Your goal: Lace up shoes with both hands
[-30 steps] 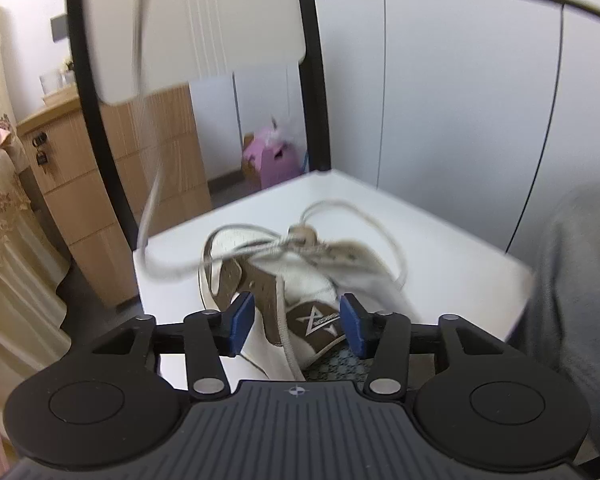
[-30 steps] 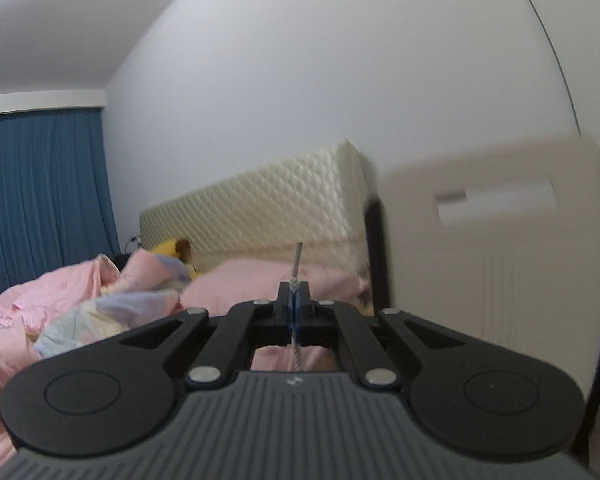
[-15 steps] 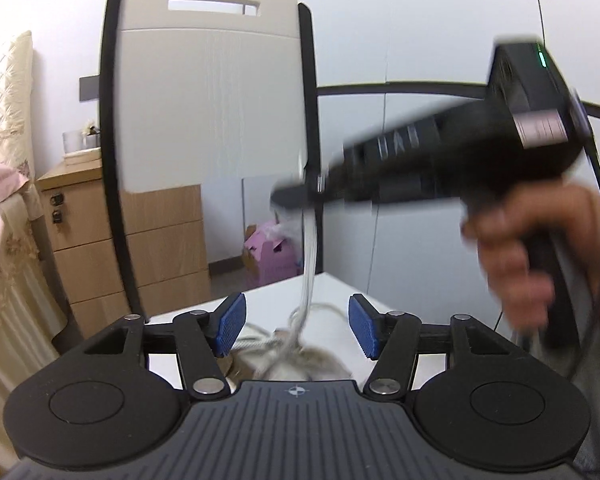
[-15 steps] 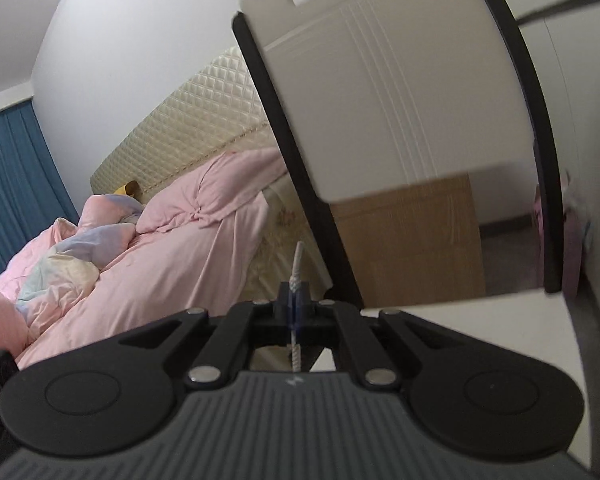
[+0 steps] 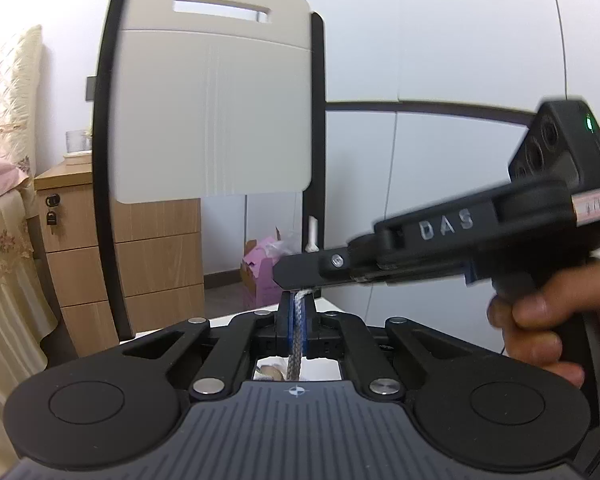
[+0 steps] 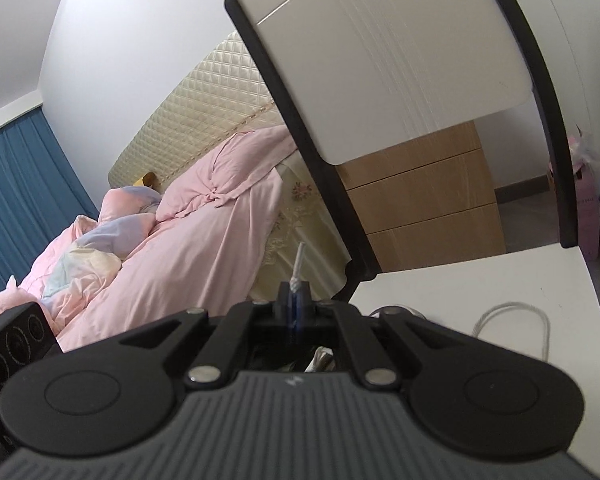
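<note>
As both tongs pinch the shoelace (image 5: 297,322), left tongs (image 5: 297,316) just closed, right tongs (image 6: 294,300) above

A chair (image 5: 216,120) stands behind the table (image 6: 500,280), with drawers (image 5: 156,248) and a bed (image 6: 188,240) beyond.

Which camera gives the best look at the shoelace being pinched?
The left wrist view: the lace runs up between the shut left gripper into the right gripper just above. The right wrist view shows only the lace tip poking from its own shut gripper, plus a slack loop on the table.
</note>
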### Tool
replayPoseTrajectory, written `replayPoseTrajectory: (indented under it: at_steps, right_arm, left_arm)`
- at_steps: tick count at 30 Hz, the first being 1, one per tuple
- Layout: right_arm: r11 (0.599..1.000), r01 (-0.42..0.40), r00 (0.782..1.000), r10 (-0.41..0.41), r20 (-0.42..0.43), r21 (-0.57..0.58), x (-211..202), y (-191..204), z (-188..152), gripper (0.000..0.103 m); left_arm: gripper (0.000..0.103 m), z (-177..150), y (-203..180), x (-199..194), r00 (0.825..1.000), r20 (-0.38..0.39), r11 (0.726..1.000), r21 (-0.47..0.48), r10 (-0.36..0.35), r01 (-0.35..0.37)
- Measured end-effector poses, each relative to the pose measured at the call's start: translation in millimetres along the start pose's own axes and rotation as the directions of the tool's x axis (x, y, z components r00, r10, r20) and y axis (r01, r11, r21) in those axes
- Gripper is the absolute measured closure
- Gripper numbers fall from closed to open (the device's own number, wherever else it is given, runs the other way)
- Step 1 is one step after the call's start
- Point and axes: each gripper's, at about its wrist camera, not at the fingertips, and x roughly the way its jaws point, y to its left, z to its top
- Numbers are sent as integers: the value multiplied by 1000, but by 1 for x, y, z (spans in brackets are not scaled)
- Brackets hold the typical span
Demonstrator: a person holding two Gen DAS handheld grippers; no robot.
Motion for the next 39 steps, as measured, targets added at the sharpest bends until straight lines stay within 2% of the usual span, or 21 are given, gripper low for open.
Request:
replayPoseTrajectory:
  at_steps: [5,8,10,15,18,22,26,30,34,35,39]
  right_arm:
    - [1000,8,1000,-8,15,-7,0,0,-2,94]
    - [1000,27,998,-27,51,6,-4,-2,-3,79]
    - [999,39,996,-40,81,14,-8,-4,-3,64]
    - [997,66,987,-69,143,29,-17,-11,-1,42]
    - [991,128,979,-132,153,35,-17,-16,-1,26]
    - [970,244,959,-243,148,15,-11,-23,-3,17]
    - [940,340,933,-335,129,-21,-2,-28,-6,17]
    - [912,411,907,-408,103,-6,8,-41,-10,17]
    - [886,464,885,-464,35,-4,22,-54,-14,20]
    - [881,474,881,-473,16,-3,26,-57,-16,22]
    - [851,526,849,-524,-73,10,41,-72,-24,39]
  left_arm:
    - [99,-2,9,1,1000,-20,998,-55,19,-20]
    - [99,-1,20,1,999,-26,993,-106,48,-50]
    - [99,-1,28,0,998,-26,988,-139,62,-65]
    - [99,1,44,0,994,-40,978,-176,104,-109]
    - [99,2,49,-1,993,-37,976,-183,116,-121]
    - [99,2,53,-2,993,-30,975,-189,117,-120]
    - [99,2,54,6,990,-41,978,-159,131,-136]
    - [99,2,60,13,991,-36,976,-170,128,-132]
    - [99,2,69,18,988,-39,972,-179,146,-151]
    - [99,2,72,18,988,-38,971,-185,149,-153]
    - [99,3,85,17,986,-36,960,-224,162,-165]
